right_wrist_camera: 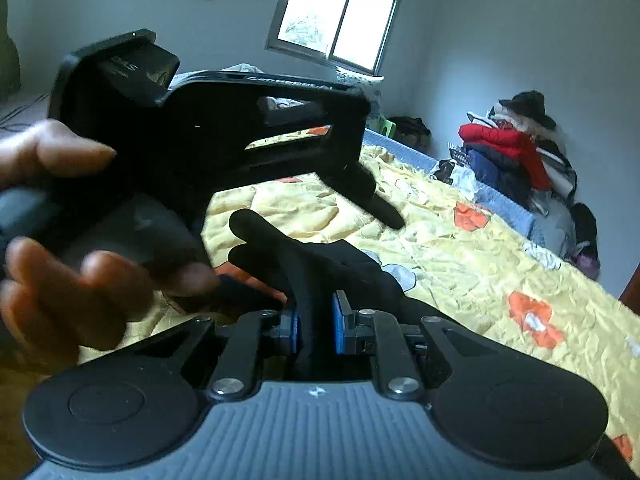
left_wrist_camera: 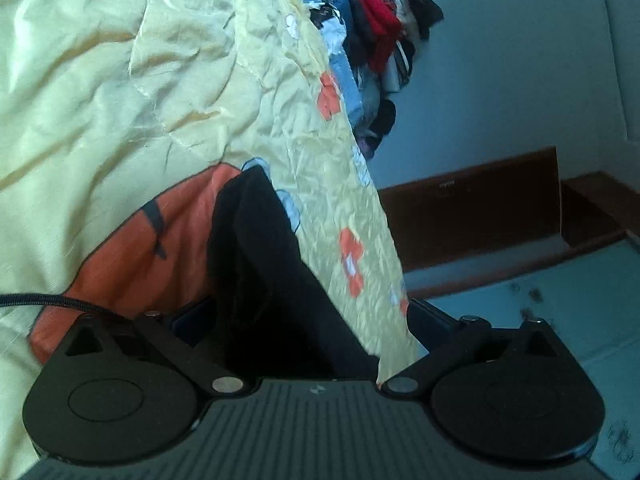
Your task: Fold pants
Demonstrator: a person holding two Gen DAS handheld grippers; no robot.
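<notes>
The black pants [left_wrist_camera: 260,264] hang in a bunched fold in front of the yellow quilt. In the left wrist view my left gripper [left_wrist_camera: 312,328] has its jaws spread wide, with the black cloth lying between them. In the right wrist view my right gripper [right_wrist_camera: 314,324] is shut on the black pants [right_wrist_camera: 320,260], its blue pads [right_wrist_camera: 340,322] pressed to a thick fold of cloth. The left gripper [right_wrist_camera: 380,208] and the hand holding it fill the left half of that view, just above the pants.
A yellow quilt [right_wrist_camera: 460,240] with orange patches covers the bed. A pile of clothes [right_wrist_camera: 516,152] with a red jacket lies at the bed's far side by the wall. A brown wooden frame [left_wrist_camera: 480,208] and tiled floor show right of the quilt. A window [right_wrist_camera: 336,16] is behind.
</notes>
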